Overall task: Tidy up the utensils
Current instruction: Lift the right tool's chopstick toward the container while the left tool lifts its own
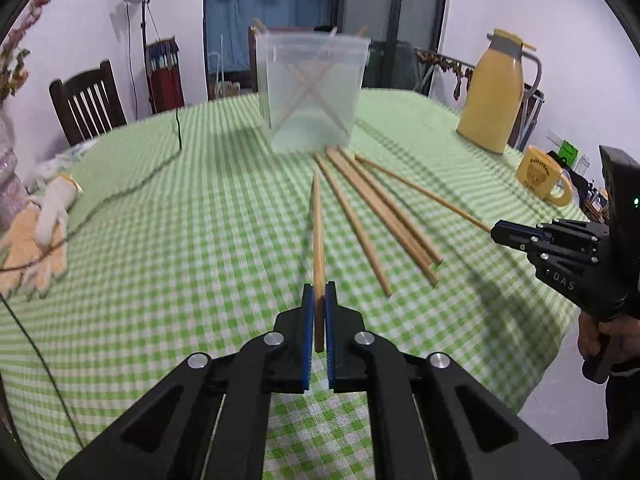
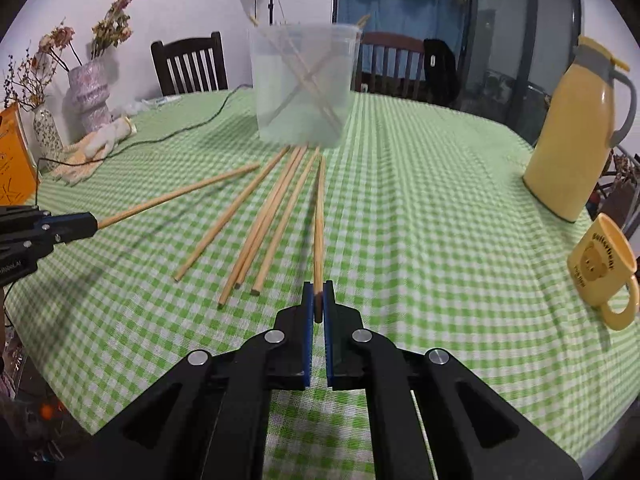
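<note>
The left gripper [image 1: 319, 292] is clamped on the near end of one wooden chopstick [image 1: 317, 236], its blue pads pinching the stick so the rest points out toward the middle of the table [image 1: 168, 208]. The right gripper [image 2: 318, 292] likewise pinches the butt of a second chopstick [image 2: 319, 224], aimed at the container.

Between the two, four loose chopsticks [image 2: 260, 220] lie fanned on the green checked cloth, their far tips converging just before the translucent plastic container [image 1: 312, 88], which stands toward the far edge and already holds several crossed sticks.

The chopsticks look light, stiff and smooth; held at the very end, each is likely to pivot or slip, so a firm pinch slightly in from the butt would probably steady it for dropping into the container.

A yellow jug [image 2: 572, 136] stands at the right edge. The mug [image 2: 600, 272] beside it bears a bear picture and blurred lettering. The right gripper's body reads "DAS".
</note>
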Action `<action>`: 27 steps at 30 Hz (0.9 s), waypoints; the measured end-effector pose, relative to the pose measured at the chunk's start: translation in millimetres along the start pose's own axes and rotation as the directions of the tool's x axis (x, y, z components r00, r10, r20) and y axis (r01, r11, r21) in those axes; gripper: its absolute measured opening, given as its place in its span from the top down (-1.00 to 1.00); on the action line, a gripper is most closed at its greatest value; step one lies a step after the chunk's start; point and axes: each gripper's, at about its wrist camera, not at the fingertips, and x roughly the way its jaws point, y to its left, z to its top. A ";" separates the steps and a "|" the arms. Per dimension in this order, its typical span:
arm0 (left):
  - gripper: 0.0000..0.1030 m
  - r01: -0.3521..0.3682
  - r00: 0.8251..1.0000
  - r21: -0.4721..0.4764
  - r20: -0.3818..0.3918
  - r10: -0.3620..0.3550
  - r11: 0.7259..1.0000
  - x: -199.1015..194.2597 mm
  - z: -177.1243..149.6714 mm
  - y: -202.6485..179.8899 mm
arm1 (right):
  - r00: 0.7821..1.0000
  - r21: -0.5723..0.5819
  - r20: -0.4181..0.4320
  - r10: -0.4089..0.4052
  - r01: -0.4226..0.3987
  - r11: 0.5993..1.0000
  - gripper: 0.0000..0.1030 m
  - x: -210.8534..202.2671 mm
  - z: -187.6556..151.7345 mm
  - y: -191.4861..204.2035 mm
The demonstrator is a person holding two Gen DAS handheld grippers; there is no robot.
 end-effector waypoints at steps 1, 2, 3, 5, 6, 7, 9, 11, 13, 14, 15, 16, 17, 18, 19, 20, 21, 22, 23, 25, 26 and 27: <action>0.95 0.000 1.000 0.001 0.011 0.000 1.000 -6.4 1.4 -2.0 | 1.000 0.001 0.013 0.001 -0.001 1.000 0.91 -5.0 1.1 -1.0; 0.95 0.000 1.000 -0.001 0.022 0.000 1.000 -11.6 2.6 -2.6 | 1.000 0.002 0.020 0.001 -0.001 1.000 0.91 -7.5 2.0 -1.9; 0.95 0.003 0.999 -0.005 0.035 -0.003 1.000 -18.0 5.2 -2.0 | 1.000 0.004 0.029 0.001 -0.001 1.000 0.91 -11.2 2.5 -2.7; 0.96 0.006 0.998 -0.006 0.056 -0.005 1.000 -26.9 9.4 -3.2 | 0.999 0.011 0.050 0.002 -0.002 1.000 0.91 -19.9 4.0 -5.3; 0.96 0.004 0.998 -0.003 0.067 -0.004 1.000 -32.0 11.9 -3.5 | 0.998 0.016 0.057 0.006 -0.007 1.000 0.91 -23.2 4.7 -7.0; 0.95 0.001 0.997 -0.001 0.076 -0.001 1.000 -36.3 13.3 -3.7 | 0.998 0.020 0.063 0.012 -0.013 1.000 0.91 -26.4 5.7 -8.6; 0.96 0.006 0.995 -0.012 0.099 -0.005 1.000 -46.5 19.4 -1.5 | 0.996 0.021 0.084 0.010 -0.012 1.000 0.91 -34.0 8.6 -9.4; 0.96 0.005 0.992 -0.011 0.124 -0.004 1.000 -56.4 26.1 0.6 | 0.994 0.020 0.108 0.011 -0.014 1.000 0.91 -43.1 13.8 -12.5; 0.96 -0.001 0.988 -0.003 0.152 0.001 1.000 -66.4 34.6 3.3 | 0.992 0.016 0.127 0.008 -0.010 1.000 0.91 -50.9 18.5 -14.7; 0.96 -0.003 0.986 -0.002 0.167 0.004 1.000 -71.2 39.8 5.3 | 0.990 0.009 0.142 0.002 -0.003 1.000 0.91 -56.2 21.7 -15.7; 0.96 -0.006 0.984 0.003 0.178 0.006 1.000 -74.6 44.9 7.1 | 0.988 0.002 0.155 -0.003 0.003 1.000 0.91 -61.1 25.3 -16.8; 0.96 -0.010 0.982 0.003 0.187 0.009 1.000 -76.9 48.7 8.4 | 0.987 -0.002 0.163 -0.005 0.005 1.000 0.91 -63.9 27.8 -17.0; 0.96 -0.010 0.981 0.002 0.196 0.009 1.000 -79.4 53.6 10.3 | 0.985 -0.010 0.173 -0.007 0.009 1.000 0.91 -68.1 31.5 -17.9; 0.96 -0.010 0.979 0.008 0.204 0.008 1.000 -82.2 60.2 12.2 | 0.983 -0.019 0.181 -0.010 0.014 1.000 0.91 -71.8 35.3 -18.6; 0.96 -0.013 0.977 0.013 0.211 0.010 1.000 -83.8 64.9 13.6 | 0.982 -0.028 0.187 -0.010 0.016 0.999 0.91 -75.0 39.4 -19.3; 0.96 -0.009 0.977 0.018 0.214 0.005 1.000 -85.6 71.3 15.5 | 0.982 -0.035 0.189 -0.008 0.015 0.999 0.91 -76.9 42.4 -19.7; 0.96 0.000 0.977 0.022 0.215 -0.004 1.000 -86.3 76.8 17.5 | 0.982 -0.045 0.190 0.001 0.008 0.999 0.91 -79.1 46.9 -20.3; 0.96 0.008 0.977 0.027 0.215 -0.014 1.000 -87.7 86.1 20.2 | 0.982 -0.052 0.189 0.013 -0.003 0.999 0.91 -80.2 50.3 -20.3; 0.96 0.014 0.977 0.034 0.211 -0.021 0.999 -87.6 92.7 21.9 | 0.982 -0.063 0.188 0.028 -0.016 0.998 0.91 -82.0 55.8 -20.7; 0.96 0.008 0.978 0.054 0.206 -0.019 0.998 -88.1 106.3 24.6 | 0.982 -0.083 0.182 0.045 -0.030 0.996 0.91 -84.5 66.1 -21.7; 0.96 -0.002 0.979 0.072 0.206 -0.013 0.997 -88.7 112.7 25.3 | 0.982 -0.103 0.182 0.054 -0.036 0.994 0.91 -87.9 73.9 -22.2; 0.96 -0.006 0.978 0.081 0.208 -0.011 0.997 -89.4 116.5 26.8 | 0.981 -0.110 0.182 0.062 -0.043 0.993 0.91 -90.2 77.7 -22.4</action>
